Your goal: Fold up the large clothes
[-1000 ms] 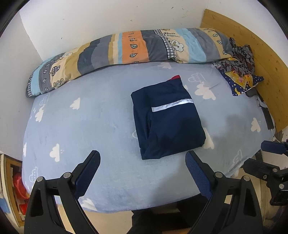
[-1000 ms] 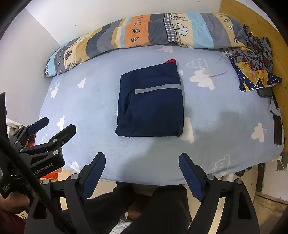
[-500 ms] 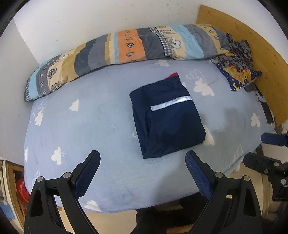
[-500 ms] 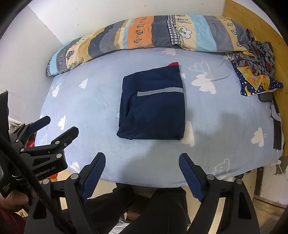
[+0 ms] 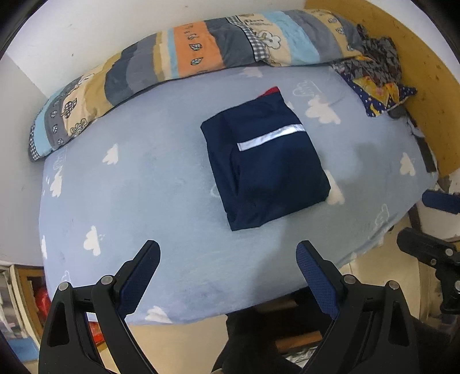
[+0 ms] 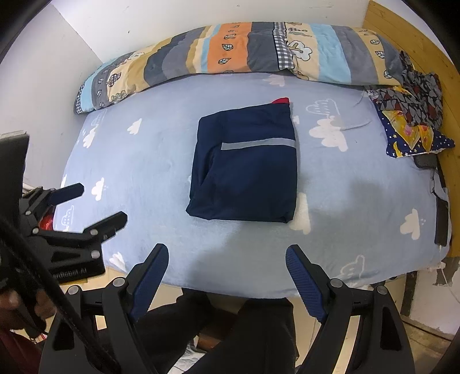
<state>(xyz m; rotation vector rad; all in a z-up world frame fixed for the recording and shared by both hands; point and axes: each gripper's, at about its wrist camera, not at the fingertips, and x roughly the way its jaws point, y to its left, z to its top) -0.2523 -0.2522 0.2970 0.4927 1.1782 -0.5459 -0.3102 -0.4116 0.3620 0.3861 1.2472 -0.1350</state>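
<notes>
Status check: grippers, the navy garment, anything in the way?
Left gripper and right gripper open, empty. Navy garment folded flat on bed. Nothing blocking.

The folded navy garment with a reflective stripe [image 6: 244,169] lies flat near the middle of the light blue cloud-print bed sheet [image 6: 143,172], apart from everything else on the bed. Behind it, along the white wall [image 6: 172,17], stretches the long striped patchwork quilt roll [image 6: 230,51]. To the right, against the wooden headboard [image 6: 402,37], sits a crumpled patterned cloth heap [image 6: 411,115]; a dark flat object beside it is perhaps a phone. Both grippers hang over the near bed edge, the left gripper [image 5: 227,276] left of the right gripper [image 6: 227,273].
</notes>
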